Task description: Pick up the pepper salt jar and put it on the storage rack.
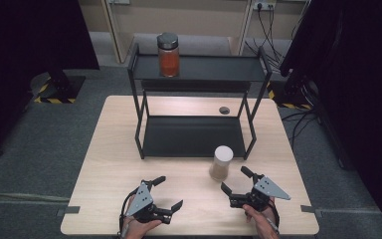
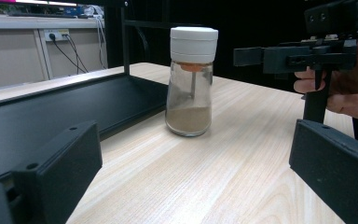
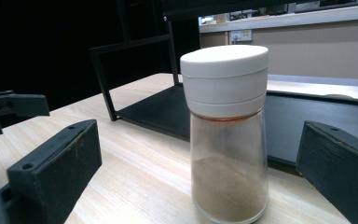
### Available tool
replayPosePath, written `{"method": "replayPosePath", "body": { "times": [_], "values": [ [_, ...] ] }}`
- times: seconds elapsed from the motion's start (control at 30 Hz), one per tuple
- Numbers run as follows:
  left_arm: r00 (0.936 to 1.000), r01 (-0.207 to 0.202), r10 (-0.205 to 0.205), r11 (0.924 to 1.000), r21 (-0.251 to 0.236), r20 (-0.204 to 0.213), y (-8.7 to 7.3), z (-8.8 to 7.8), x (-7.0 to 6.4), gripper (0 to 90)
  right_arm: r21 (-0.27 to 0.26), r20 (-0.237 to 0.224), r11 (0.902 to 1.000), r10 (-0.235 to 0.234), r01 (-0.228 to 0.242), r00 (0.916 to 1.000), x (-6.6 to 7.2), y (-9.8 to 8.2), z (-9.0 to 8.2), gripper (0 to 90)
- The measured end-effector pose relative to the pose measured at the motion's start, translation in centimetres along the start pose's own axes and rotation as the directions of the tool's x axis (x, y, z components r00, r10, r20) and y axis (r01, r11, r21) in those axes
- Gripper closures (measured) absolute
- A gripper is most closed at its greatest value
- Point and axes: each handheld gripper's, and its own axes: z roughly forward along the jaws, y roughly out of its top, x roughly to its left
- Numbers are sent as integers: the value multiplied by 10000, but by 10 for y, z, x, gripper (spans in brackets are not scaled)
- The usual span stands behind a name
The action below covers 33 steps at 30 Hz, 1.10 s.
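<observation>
A glass shaker jar [image 1: 221, 163] with a white lid and brown powder stands upright on the wooden table [image 1: 114, 164], just in front of the black rack's lower shelf [image 1: 191, 137]. My right gripper [image 1: 234, 179] is open, its jaws pointing at the shaker [image 3: 227, 140] from close by without touching it. Farther to the left, my left gripper [image 1: 170, 191] is open and empty, and it faces the same shaker [image 2: 189, 93]. On the rack's top shelf [image 1: 214, 68] stands a second jar [image 1: 168, 55] with a dark lid and orange-red contents.
The two-tier rack takes up the table's middle and back. A small round black grommet [image 1: 224, 110] sits behind it on the tabletop. Dark curtains hang at both sides. Cables [image 1: 268, 30] run to wall sockets at the far right.
</observation>
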Motion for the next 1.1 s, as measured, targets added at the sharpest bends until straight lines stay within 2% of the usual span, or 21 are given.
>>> {"method": "replayPosePath", "body": {
  "times": [0.3,1.1],
  "values": [
    [10000,-49,49,10000,-50,-66,0,-1,-1,17,109,287,9998,-150,147,9995,-2,3,7,4],
    [10000,-76,76,10000,-29,28,-1,-1,-1,17,307,499,9982,-536,521,9973,-1,12,40,8]
  ]
}}
